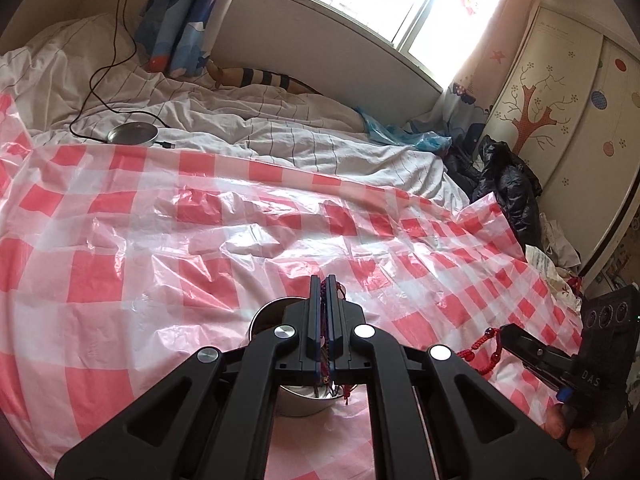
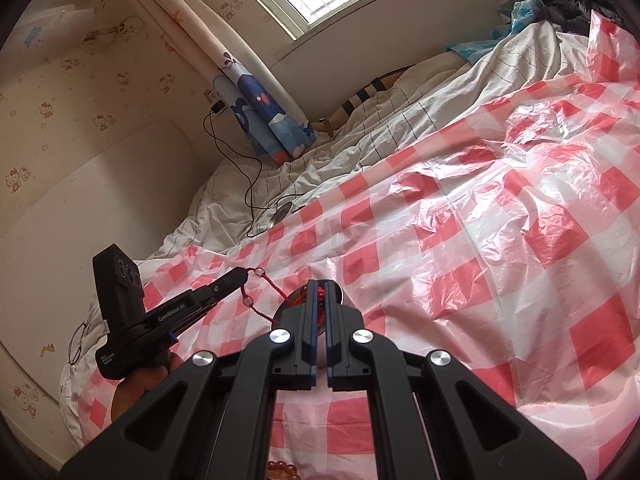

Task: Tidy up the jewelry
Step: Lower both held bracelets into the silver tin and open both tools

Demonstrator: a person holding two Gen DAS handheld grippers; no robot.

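My left gripper (image 1: pixel 325 279) is shut on a red cord bracelet (image 1: pixel 342 290), right over a metal bowl (image 1: pixel 304 402) on the checked sheet. From the right wrist view, that left gripper (image 2: pixel 240 276) holds the red cord with clear beads (image 2: pixel 260 280) dangling from its tip. My right gripper (image 2: pixel 319 283) is shut on another red cord (image 2: pixel 320 294), in front of the bowl (image 2: pixel 289 305). In the left wrist view the right gripper (image 1: pixel 502 330) stands at the right, red beaded cord (image 1: pixel 480 345) hanging from it. Amber beads (image 2: pixel 282 470) lie under the right gripper.
A red-and-white checked plastic sheet (image 1: pixel 160 240) covers the bed. A round metal dish (image 1: pixel 132 134) with a black cable lies at the back left. A black jacket (image 1: pixel 508 184) sits at the right edge. Glasses (image 2: pixel 78 344) rest at the bed's left edge.
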